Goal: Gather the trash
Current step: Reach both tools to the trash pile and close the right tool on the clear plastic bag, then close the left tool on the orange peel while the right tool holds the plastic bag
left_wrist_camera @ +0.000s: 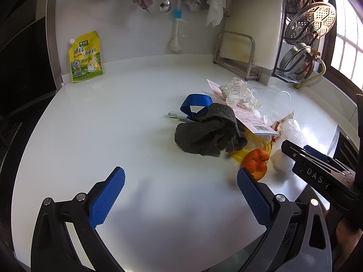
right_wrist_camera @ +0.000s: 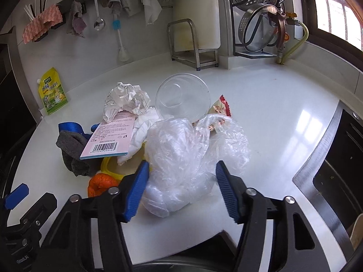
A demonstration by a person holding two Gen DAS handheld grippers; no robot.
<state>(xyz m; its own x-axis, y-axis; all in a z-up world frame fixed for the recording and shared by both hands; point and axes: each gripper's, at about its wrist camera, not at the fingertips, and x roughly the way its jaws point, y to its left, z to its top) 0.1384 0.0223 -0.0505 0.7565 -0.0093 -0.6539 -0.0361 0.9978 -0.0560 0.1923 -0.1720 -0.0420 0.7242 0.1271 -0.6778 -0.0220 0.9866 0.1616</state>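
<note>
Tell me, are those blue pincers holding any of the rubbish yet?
No, nothing is held. The right gripper is open around the clear plastic bag; the left gripper is open over bare counter.

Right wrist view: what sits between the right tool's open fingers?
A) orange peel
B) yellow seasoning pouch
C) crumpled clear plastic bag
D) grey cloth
C: the crumpled clear plastic bag lies between the spread fingers of the right tool; the orange peel and grey cloth lie off to its left, and the yellow seasoning pouch stands back by the wall.
</note>
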